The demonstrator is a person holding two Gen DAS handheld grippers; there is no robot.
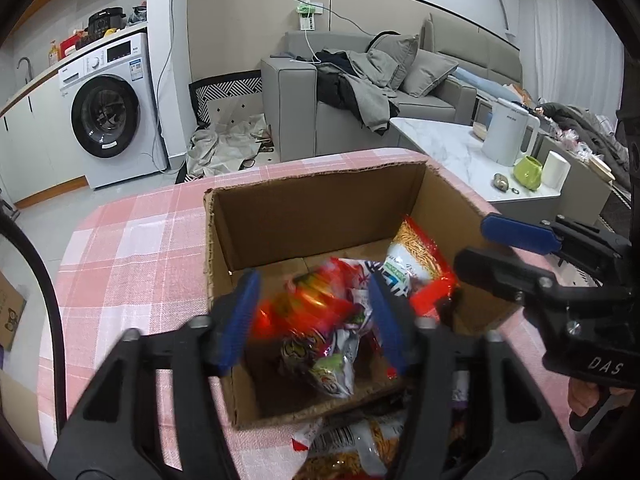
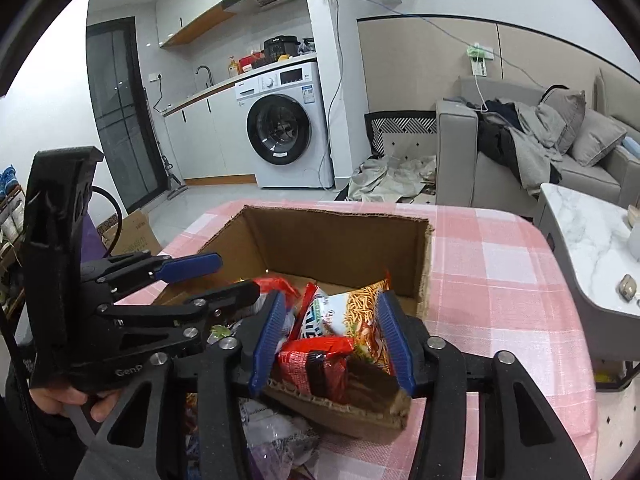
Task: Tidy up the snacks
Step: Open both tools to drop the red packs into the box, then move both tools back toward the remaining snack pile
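An open cardboard box (image 1: 320, 216) stands on a pink checked tablecloth (image 1: 132, 248) and holds several snack packets. My left gripper (image 1: 312, 324) is open over the box's near side; a blurred red and orange packet (image 1: 308, 308) lies between its blue pads, with no pad pressed on it. An orange noodle-snack packet (image 1: 416, 256) leans against the right wall. My right gripper (image 2: 334, 338) is open over the box's near rim (image 2: 352, 400), with that noodle-snack packet (image 2: 352, 316) and a red packet (image 2: 316, 360) between its fingers. Each gripper shows in the other's view.
More snack packets (image 1: 352, 444) lie on the cloth in front of the box. A marble coffee table (image 1: 448, 140) with a white kettle (image 1: 508, 132) and green cup (image 1: 528, 172) stands to the right. A grey sofa (image 1: 360, 92) and washing machine (image 1: 112, 112) are behind.
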